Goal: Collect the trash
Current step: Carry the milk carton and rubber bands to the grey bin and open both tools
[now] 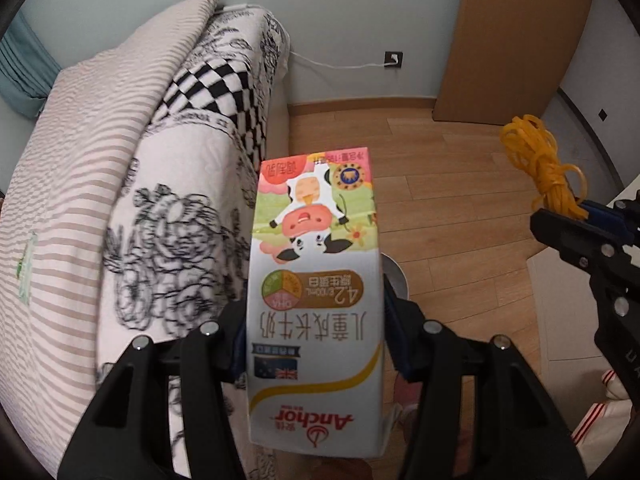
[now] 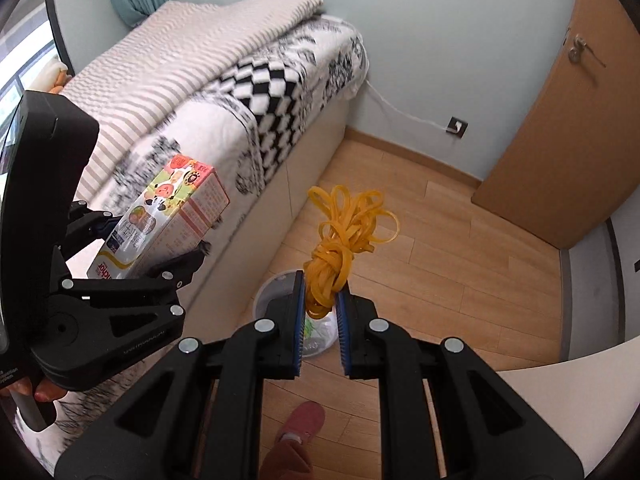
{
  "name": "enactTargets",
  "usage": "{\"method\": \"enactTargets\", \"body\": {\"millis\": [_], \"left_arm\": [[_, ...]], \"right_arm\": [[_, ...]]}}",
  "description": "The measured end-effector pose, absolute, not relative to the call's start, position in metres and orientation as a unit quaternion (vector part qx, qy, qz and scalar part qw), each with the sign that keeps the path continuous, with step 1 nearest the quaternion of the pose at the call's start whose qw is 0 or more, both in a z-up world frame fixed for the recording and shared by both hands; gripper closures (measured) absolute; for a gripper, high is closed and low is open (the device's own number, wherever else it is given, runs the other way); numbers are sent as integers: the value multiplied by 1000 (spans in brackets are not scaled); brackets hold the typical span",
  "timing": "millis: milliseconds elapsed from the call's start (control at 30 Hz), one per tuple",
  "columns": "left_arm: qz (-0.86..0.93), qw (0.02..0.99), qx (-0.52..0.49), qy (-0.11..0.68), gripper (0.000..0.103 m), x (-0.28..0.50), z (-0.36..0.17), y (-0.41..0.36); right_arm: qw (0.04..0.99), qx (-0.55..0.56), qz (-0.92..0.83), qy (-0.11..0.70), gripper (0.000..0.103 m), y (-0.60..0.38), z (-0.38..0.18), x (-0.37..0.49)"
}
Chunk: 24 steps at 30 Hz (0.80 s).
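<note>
An Anchor milk carton [image 1: 316, 264] with a cartoon cow stands upside down between my left gripper's [image 1: 315, 320] fingers, which are shut on its sides. From the right wrist view, the carton [image 2: 168, 208] and left gripper [image 2: 152, 240] hang beside the bed. My right gripper [image 2: 322, 292] is shut on a tangled bunch of yellow rubber bands [image 2: 348, 224], which sticks up past the fingertips. The same bunch [image 1: 536, 160] and right gripper [image 1: 576, 216] show at the right edge of the left wrist view. A small round bin [image 2: 268, 292] with a white liner sits on the floor below both grippers, partly hidden by the carton [image 1: 396, 276].
A bed [image 2: 200, 92] with a striped quilt and a floral and checkered cover fills the left side. Wooden floor [image 2: 440, 264] runs to a brown door [image 2: 560, 128]. A cable leads to a wall socket [image 2: 457, 125]. A person's pink slipper [image 2: 304, 420] stands near the bin. A white surface [image 1: 560, 300] lies at right.
</note>
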<state>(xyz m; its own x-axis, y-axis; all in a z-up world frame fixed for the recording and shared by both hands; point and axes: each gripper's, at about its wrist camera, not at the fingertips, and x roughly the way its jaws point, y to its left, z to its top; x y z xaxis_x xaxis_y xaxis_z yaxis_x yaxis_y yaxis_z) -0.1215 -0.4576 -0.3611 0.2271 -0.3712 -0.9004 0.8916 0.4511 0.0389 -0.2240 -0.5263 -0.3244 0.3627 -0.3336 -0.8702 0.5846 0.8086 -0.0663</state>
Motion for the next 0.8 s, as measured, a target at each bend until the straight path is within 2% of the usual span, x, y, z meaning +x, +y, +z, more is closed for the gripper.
{"method": "enactTargets", "body": {"millis": [267, 333, 400, 433, 800], "left_arm": [[-437, 709, 301, 465, 49, -136, -436, -504], [-442, 700, 297, 475, 46, -140, -451, -511], [-440, 696, 302, 481, 35, -142, -464, -517], [-438, 698, 306, 477, 31, -142, -468, -518], [-420, 707, 318, 472, 31, -121, -469, -501]], "right_arm": [[803, 142, -273, 511, 90, -565, -384, -240], [802, 147, -270, 512, 90, -570, -392, -244], [803, 147, -266, 513, 90, -575, -399, -244], [803, 146, -265, 513, 90, -575, -401, -245], [811, 141, -237, 516, 89, -565, -405, -225]]}}
